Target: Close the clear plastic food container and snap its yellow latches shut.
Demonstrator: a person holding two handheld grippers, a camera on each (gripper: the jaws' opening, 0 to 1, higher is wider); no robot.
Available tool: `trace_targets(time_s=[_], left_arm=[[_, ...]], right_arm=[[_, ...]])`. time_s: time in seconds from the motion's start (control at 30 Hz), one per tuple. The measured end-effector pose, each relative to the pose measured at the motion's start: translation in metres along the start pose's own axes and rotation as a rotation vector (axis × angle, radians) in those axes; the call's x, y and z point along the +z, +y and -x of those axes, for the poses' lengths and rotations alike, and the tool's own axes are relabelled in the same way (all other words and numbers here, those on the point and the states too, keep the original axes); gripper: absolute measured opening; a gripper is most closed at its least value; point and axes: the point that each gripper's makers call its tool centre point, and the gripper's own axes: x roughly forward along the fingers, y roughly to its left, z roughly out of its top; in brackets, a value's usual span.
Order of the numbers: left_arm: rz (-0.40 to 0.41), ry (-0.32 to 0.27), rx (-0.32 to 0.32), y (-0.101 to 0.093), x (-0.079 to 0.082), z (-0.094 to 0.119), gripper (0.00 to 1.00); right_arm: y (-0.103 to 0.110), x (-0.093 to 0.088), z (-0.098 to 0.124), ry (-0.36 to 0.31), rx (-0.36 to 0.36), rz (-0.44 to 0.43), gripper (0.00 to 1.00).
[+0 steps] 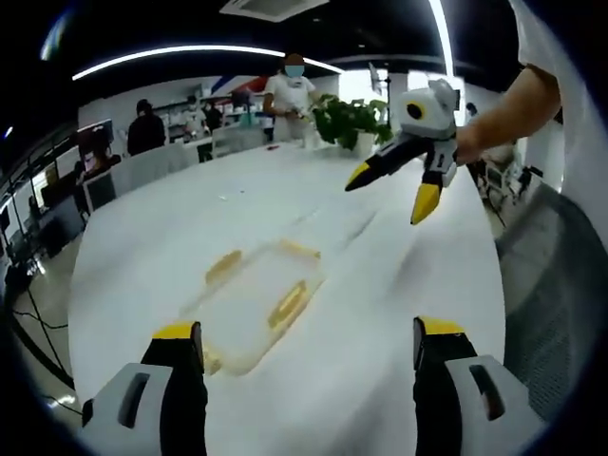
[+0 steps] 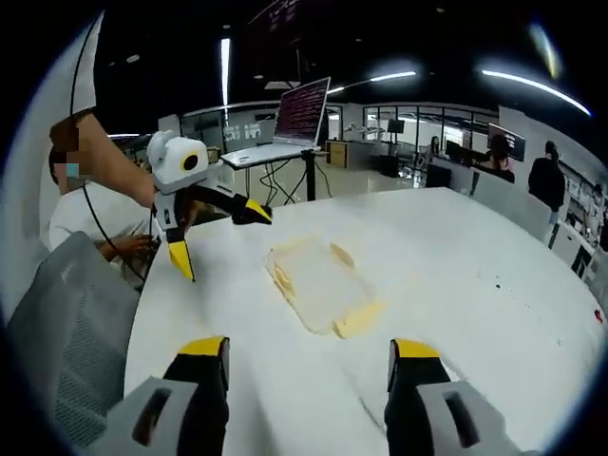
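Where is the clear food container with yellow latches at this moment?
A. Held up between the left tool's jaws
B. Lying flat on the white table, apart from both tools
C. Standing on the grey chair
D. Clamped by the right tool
B: the container lies flat on the white table, while the left tool and the right tool are both open and hover short of it.

Motion blur smears the clear container (image 1: 255, 304), leaving its latches' state (image 2: 345, 328) unreadable
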Motion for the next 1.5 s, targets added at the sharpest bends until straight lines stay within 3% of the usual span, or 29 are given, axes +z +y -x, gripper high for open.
trace_targets(time_s=[0.6, 1.5], left_arm=[[-0.046, 0.052, -0.025, 0.021, -0.008, 0.000, 0.88], [-0.197, 0.164, -0.102, 0.045, -0.028, -0.006, 0.85]], right_arm=[[-0.004, 0.004, -0.025, 0.040, 0.067, 0.078, 0.66], [-0.021, 0.002, -0.052, 0.176, 0.173, 0.210, 0.66]])
